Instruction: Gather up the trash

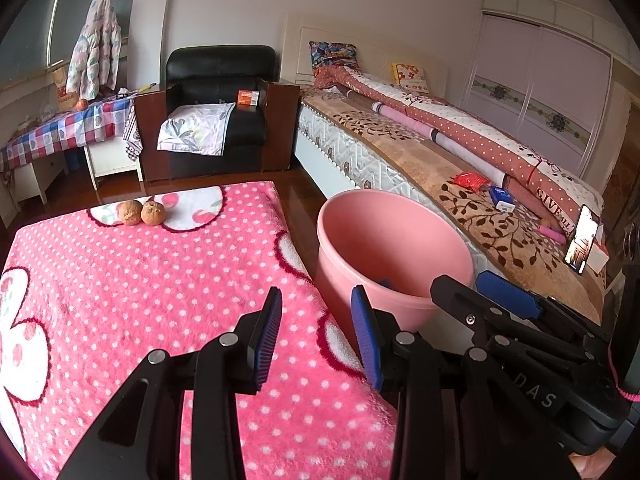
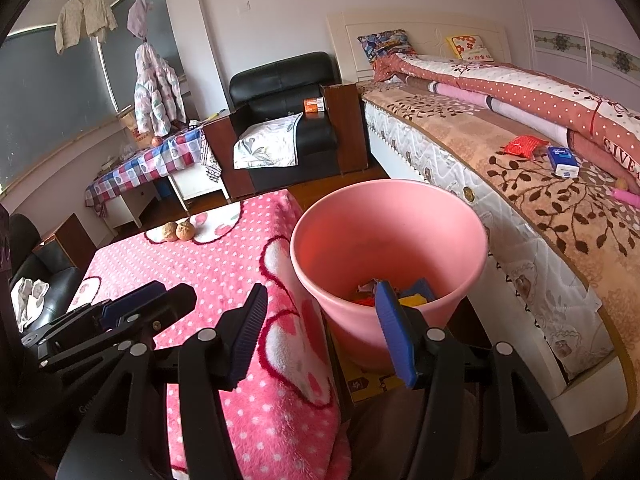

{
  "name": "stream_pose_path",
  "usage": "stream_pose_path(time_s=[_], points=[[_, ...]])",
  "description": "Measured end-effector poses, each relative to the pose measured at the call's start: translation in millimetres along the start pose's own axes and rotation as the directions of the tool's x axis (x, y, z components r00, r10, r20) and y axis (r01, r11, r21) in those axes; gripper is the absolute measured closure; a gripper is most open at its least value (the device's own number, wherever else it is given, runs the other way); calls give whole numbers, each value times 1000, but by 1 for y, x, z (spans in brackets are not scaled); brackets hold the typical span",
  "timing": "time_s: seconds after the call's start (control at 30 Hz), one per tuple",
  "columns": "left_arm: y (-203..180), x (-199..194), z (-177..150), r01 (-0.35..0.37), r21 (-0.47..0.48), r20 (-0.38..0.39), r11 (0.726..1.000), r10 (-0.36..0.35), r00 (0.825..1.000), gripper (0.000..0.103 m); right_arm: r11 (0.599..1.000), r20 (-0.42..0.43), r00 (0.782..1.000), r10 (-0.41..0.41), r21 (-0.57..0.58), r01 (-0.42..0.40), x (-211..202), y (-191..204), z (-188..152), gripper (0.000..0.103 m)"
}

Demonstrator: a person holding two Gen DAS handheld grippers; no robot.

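Right gripper [image 2: 320, 332] open; pink bucket [image 2: 400, 240] holds scraps.

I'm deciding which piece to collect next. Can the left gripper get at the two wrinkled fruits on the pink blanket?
Probably yes. The left gripper is open and empty, and the polka-dot blanket between it and the two wrinkled fruits carries nothing else. The pink bucket stands off to the side.

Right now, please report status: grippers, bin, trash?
Left gripper open, empty. Right gripper open, empty. Bin holds scraps. Two shrivelled fruits left on table.
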State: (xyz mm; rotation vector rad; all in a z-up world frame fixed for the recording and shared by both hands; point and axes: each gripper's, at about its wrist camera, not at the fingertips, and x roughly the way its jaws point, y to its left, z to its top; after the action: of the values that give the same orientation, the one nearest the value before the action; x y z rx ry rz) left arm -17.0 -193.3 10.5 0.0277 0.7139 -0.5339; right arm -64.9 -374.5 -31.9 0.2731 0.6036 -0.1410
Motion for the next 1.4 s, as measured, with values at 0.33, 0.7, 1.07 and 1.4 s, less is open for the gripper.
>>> stream_pose_path(time_s=[0.33, 0.7, 1.07, 1.4], points=[[3, 3, 0, -12, -6, -9, 1000, 12, 1000, 68, 1000, -7, 1000, -1, -8, 1, 3, 2, -4, 46], [7, 8, 0, -16, -19, -34, 1000, 15, 999, 68, 1000, -19, 1000, -2, -13, 2, 5, 4, -4, 46], [19, 15, 1, -20, -43, -48, 999, 18, 999, 68, 1000, -39, 999, 0, -26, -1, 13, 10, -3, 46], [55, 18, 10, -73, -93, -40, 993, 69, 997, 68, 990, -71, 993, 97, -93, -103, 25, 35, 2, 46]])
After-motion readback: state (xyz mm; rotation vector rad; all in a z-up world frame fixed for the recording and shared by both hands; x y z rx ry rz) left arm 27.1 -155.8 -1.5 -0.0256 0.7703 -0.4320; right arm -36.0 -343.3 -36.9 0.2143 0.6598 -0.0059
